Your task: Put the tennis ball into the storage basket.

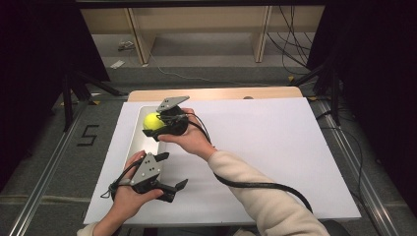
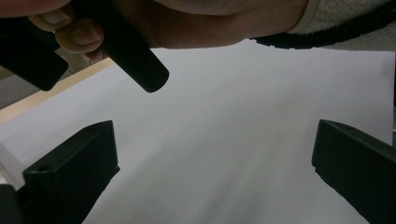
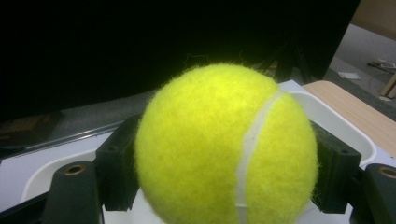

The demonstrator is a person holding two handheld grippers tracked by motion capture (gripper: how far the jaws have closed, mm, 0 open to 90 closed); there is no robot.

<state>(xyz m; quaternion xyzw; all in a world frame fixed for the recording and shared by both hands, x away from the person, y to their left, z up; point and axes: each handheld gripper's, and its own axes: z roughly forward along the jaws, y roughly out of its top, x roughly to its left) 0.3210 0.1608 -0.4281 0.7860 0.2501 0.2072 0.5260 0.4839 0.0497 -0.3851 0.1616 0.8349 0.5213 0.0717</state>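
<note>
One tennis ball [image 1: 151, 120], yellow-green with a single pale seam, pinched between the two black jaws of the right gripper [image 1: 156, 129], one jaw pressed against each side of the felt; in the right gripper view [image 3: 226, 149] seated squarely between those jaws and hiding most of what lies behind. One white tray [image 1: 134, 142], shallow and round-cornered, at the left part of the table, directly below the held ball (contact between ball and tray floor not determinable from these angles); rim also seen past the ball [image 3: 348, 123]. One left gripper [image 1: 169, 174], held in the left hand [image 1: 129, 196] near the front-left of the sheet, just beside the tray's near end, jaws spread wide with nothing between them; in the left gripper view [image 2: 212, 163] two black jaws standing well apart over bare white surface. One right hand [image 1: 189, 140] wrapped around the right gripper's body, cream sleeve [image 1: 260, 191] trailing toward the bottom edge. One white sheet [image 1: 265, 147] covering most of one wooden tabletop [image 1: 216, 93], a strip of wood left showing along the far edge. Two black cables, one per gripper, the right one [image 1: 265, 186] looping across the sheet. One floor marking "5" [image 1: 88, 135] to the left of the table. One light wooden shelf frame [image 1: 196, 29] at the back.
</note>
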